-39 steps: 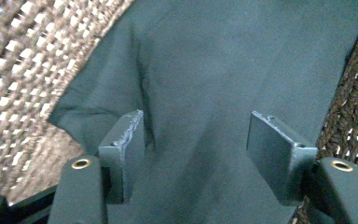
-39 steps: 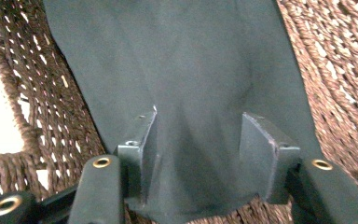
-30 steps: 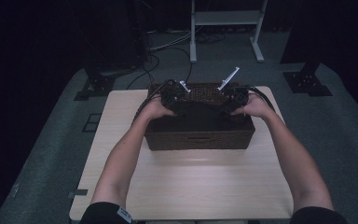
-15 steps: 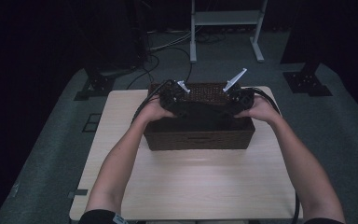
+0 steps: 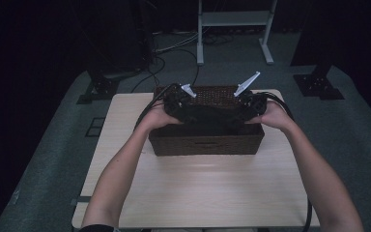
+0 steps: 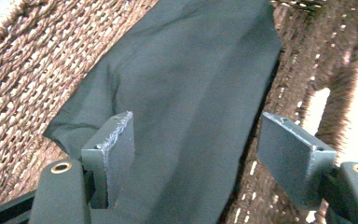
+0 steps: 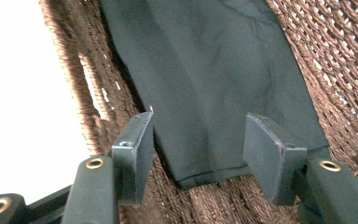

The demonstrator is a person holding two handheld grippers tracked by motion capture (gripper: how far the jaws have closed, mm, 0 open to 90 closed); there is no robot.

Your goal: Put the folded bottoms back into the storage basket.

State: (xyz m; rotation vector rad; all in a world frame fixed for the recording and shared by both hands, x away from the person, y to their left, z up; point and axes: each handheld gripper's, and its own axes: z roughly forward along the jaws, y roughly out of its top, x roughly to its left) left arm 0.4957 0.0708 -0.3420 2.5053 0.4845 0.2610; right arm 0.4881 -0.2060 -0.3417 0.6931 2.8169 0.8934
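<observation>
A dark brown wicker basket stands on the far half of the light wooden table. A dark green-black cloth lies inside it. My left gripper hovers over the basket's left end and my right gripper over its right end, both pointing down. In the left gripper view the left gripper is open above the cloth, its pads clear of the fabric. In the right gripper view the right gripper is open above the cloth's hemmed edge, touching nothing.
The basket's woven wall rises beside the cloth, with a handle slot in the end wall. Bare tabletop lies outside the basket. Cables trail from both grippers. A white frame stand and dark stand feet sit on the floor beyond.
Both hands have lifted slightly over the basket, and the right one has drifted a little to the right. The cloth stays in the basket.
</observation>
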